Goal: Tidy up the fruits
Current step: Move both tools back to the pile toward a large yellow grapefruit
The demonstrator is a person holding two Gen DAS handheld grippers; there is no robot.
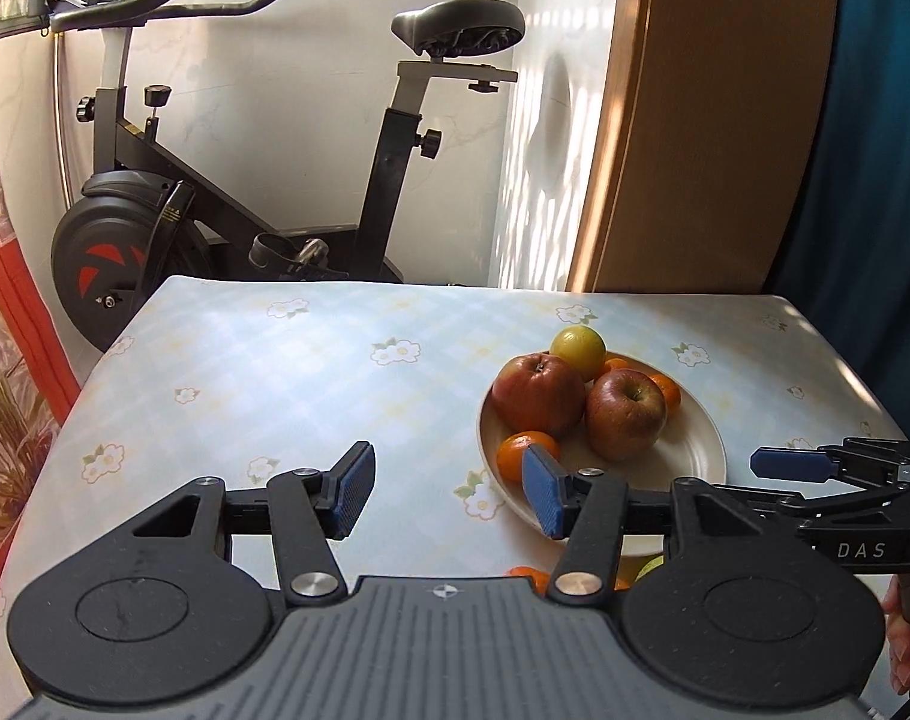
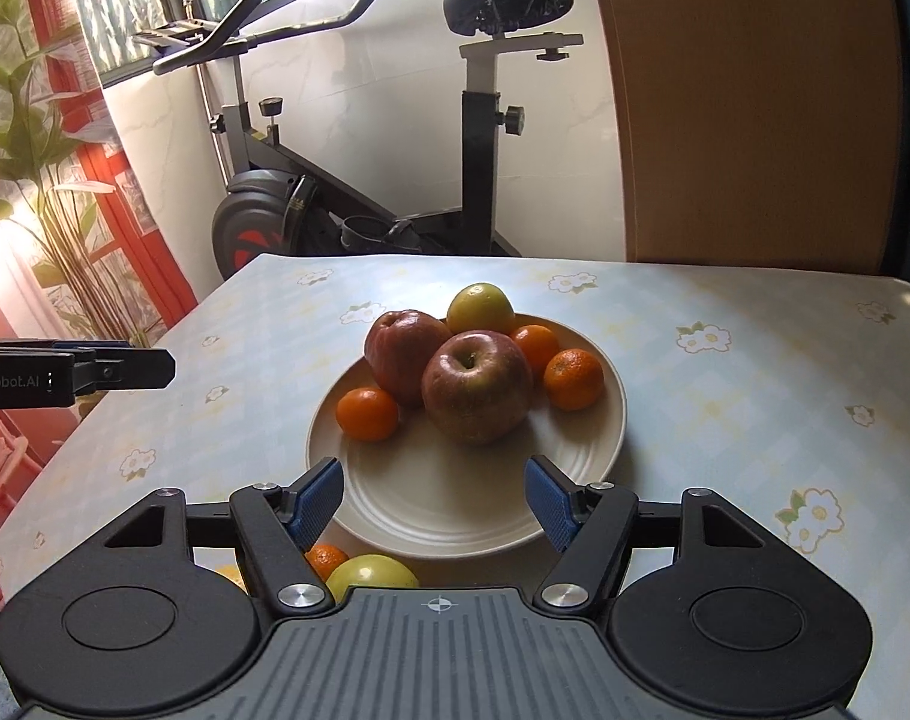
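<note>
Left wrist view: left claw [image 1: 449,495] parted, nothing between pads, over the bench [image 1: 275,360]. Plate [image 1: 694,450] near the bench's right edge holds two apples [image 1: 538,393], a yellow fruit [image 1: 579,349], tangerines [image 1: 523,453].

Right wrist view: right claw [image 2: 434,501] parted, empty, above the plate's near rim. Loose tangerine [image 2: 327,559] and yellow-green fruit [image 2: 371,575] at the near edge.

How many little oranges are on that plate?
3: one at the plate's left front, two at the right behind the apple. More could hide behind the apples.
</note>
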